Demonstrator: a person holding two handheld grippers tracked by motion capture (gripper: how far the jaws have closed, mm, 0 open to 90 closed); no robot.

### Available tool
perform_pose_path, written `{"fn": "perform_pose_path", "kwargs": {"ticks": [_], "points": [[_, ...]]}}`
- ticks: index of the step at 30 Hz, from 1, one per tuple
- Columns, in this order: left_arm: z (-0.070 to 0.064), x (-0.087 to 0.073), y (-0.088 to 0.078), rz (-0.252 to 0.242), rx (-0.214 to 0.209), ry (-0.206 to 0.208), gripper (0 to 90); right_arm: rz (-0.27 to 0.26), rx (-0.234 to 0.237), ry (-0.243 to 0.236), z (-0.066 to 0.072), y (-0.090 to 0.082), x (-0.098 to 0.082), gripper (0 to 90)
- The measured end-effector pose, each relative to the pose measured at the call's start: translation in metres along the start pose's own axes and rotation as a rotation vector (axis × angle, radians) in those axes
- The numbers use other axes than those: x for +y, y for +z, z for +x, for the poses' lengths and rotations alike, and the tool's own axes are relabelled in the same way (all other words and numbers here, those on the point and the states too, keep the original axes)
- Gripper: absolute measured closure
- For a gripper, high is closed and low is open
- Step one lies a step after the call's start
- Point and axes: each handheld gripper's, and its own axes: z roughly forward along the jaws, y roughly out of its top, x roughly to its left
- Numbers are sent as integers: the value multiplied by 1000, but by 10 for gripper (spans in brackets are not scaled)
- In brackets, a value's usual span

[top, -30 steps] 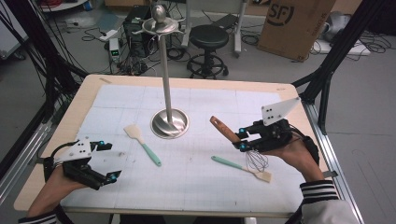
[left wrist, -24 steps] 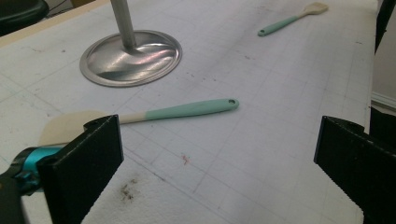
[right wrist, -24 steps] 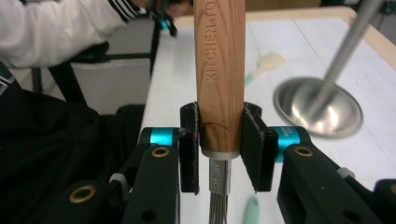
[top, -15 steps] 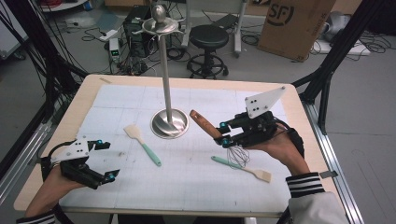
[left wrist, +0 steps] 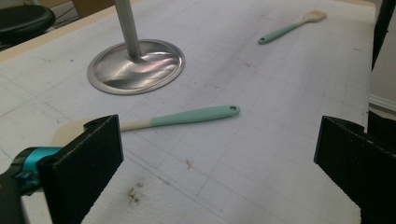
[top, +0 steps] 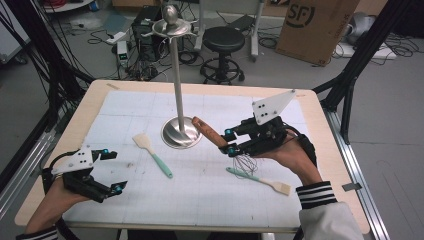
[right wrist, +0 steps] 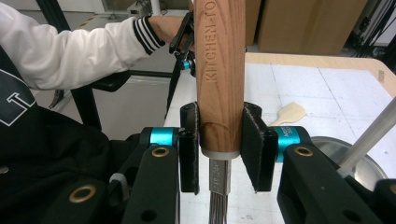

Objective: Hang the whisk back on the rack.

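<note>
We see the right tongs (top: 228, 142) clamped on the wooden handle of a whisk (top: 210, 131), which we find lifted off the desk (top: 310, 107), handle pointing toward the base of the steel utensil stand (top: 181, 132) and wire loops hanging below the hand. In the right gripper view the pads press both sides of the handle (right wrist: 219, 74). The left tongs (top: 111, 170) stand wide with nothing between them, low over the desk's near left corner. A mint-handled spatula (top: 152, 154) lies beside the stand; a mint-handled brush (top: 259, 181) lies under the right hand
</note>
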Motion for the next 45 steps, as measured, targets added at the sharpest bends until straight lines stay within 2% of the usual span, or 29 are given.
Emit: {"fn": "perform_pose_path", "kwargs": {"ticks": [3, 5, 9, 20, 21, 23, 25, 29, 32, 34, 39, 41, 45], "points": [[-1, 2, -1, -6, 4, 7, 19, -7, 6, 3, -1, 2, 0, 701], [-2, 5, -1, -17, -10, 8, 19, -10, 6, -13, -2, 3, 0, 701], [-6, 16, 1, -31, -45, 40, 19, -16, 14, -8, -1, 3, 1, 701], [-13, 79, 2, -31, -154, 147, 18, -23, 40, -14, -2, 11, 4, 701], [-13, 83, 2, -37, -154, 157, 17, -22, 43, -19, -2, 11, 4, 701], [-12, 93, 3, -51, -148, 149, 17, -20, 48, -22, -2, 13, 4, 701], [-10, 100, 5, -63, -166, 146, 17, -21, 53, -21, -3, 15, 5, 701], [-8, 112, 12, -40, -193, 163, 17, -28, 56, -28, -4, 17, 5, 701], [-8, 122, 17, -28, -189, 185, 17, -32, 58, -34, -5, 18, 5, 701], [-9, 128, 20, -37, -190, 189, 17, -36, 66, -35, -6, 20, 5, 701], [-15, 145, 27, -91, -251, 243, 18, -48, 82, -34, -6, 22, 7, 701], [-19, 151, 31, -115, -292, 265, 18, -51, 94, -37, -7, 24, 7, 701], [-26, 164, 40, -109, -331, 292, 18, -51, 111, -42, -6, 27, 9, 701]]}}
